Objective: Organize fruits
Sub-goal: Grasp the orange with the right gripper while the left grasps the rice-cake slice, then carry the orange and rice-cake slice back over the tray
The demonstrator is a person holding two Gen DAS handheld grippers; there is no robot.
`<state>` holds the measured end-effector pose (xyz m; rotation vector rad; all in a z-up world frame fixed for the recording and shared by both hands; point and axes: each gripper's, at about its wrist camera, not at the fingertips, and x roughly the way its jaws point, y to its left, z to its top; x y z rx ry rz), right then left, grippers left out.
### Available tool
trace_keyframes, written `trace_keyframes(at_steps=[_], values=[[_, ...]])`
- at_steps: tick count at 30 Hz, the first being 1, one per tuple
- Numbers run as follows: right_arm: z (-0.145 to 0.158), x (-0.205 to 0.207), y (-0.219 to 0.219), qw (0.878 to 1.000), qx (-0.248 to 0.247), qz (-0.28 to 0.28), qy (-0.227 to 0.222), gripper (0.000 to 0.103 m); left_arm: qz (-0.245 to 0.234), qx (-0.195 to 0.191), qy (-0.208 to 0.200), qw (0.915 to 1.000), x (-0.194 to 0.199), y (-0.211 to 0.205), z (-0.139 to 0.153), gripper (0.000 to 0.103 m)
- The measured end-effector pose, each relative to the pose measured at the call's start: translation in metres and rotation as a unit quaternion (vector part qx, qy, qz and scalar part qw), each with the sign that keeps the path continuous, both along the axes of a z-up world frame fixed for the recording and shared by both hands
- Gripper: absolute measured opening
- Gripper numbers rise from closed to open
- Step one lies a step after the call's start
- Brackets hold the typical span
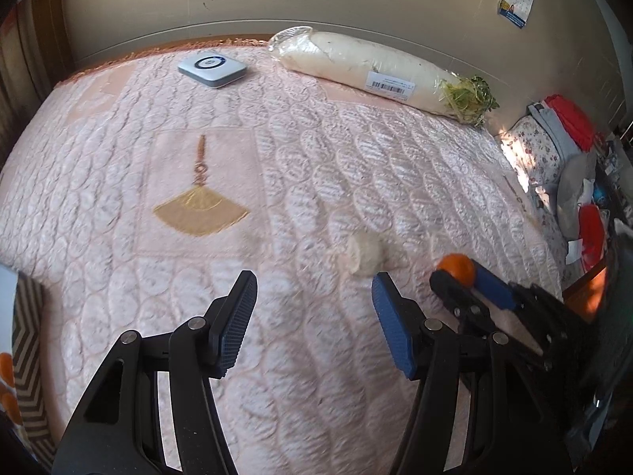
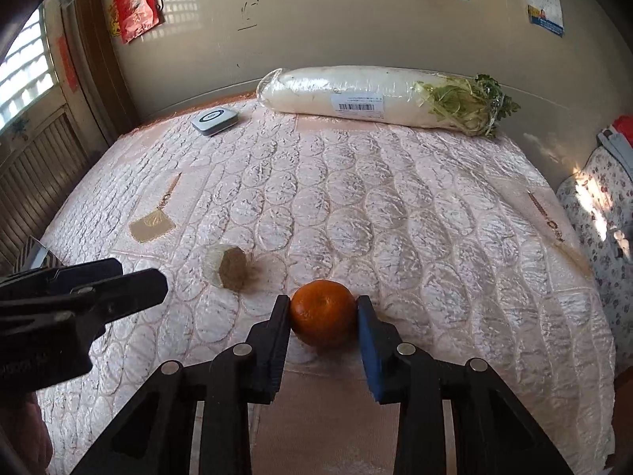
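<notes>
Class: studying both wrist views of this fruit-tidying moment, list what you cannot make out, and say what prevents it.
- Small pale object: motion-blurred in both views; identity unclear.
- Patterned box: left view, cut off by the frame edge; contents mostly hidden.
- Radish label: print too small.
- Orange: in the right tool; underside hidden, so lifted or resting is unclear.

An orange mandarin (image 2: 323,314) sits low in the centre of the right wrist view, round and glossy, its dimpled stem end turned toward the camera. It is pinched between two fingers (image 2: 279,332), one pressing on each side, above the pink quilted bed cover (image 2: 395,217). In the left wrist view the same mandarin (image 1: 458,269) shows at the lower right of the frame, only its upper half clear of the fingers around it; whether it touches the cover cannot be told.
</notes>
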<state>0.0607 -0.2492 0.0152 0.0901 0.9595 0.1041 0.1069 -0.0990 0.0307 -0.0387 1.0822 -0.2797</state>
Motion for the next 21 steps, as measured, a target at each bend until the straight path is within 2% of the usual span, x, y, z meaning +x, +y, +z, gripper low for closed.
trace_keyframes(at_steps=[5, 11, 12, 13, 15, 17, 21], values=[[0.009, -0.004, -0.018, 1.0, 0.007, -0.028, -0.009, 0.032, -0.013, -0.002, 0.011, 0.9998, 0.012, -0.02, -0.008, 0.061], [0.008, -0.004, -0.02, 1.0, 0.005, -0.029, -0.005, 0.032, -0.021, -0.004, 0.028, 0.9994, 0.024, -0.031, -0.024, 0.06], [0.008, -0.005, -0.02, 1.0, 0.006, -0.028, -0.006, 0.032, -0.019, -0.004, 0.029, 0.9994, 0.025, -0.031, -0.026, 0.054], [0.008, -0.005, -0.019, 1.0, 0.006, -0.025, -0.006, 0.032, -0.017, -0.005, 0.027, 0.9995, 0.026, -0.03, -0.027, 0.033], [0.008, -0.005, -0.018, 1.0, 0.005, -0.023, -0.006, 0.032, -0.02, -0.012, 0.028, 0.9993, 0.027, -0.027, -0.027, 0.028], [0.008, -0.006, -0.018, 1.0, 0.005, -0.024, -0.007, 0.032, -0.023, -0.022, 0.032, 0.999, 0.027, -0.025, -0.026, 0.018], [0.011, -0.01, -0.014, 1.0, 0.008, -0.023, -0.009, 0.032, -0.017, -0.01, 0.022, 0.9996, 0.018, -0.017, -0.021, 0.017]])
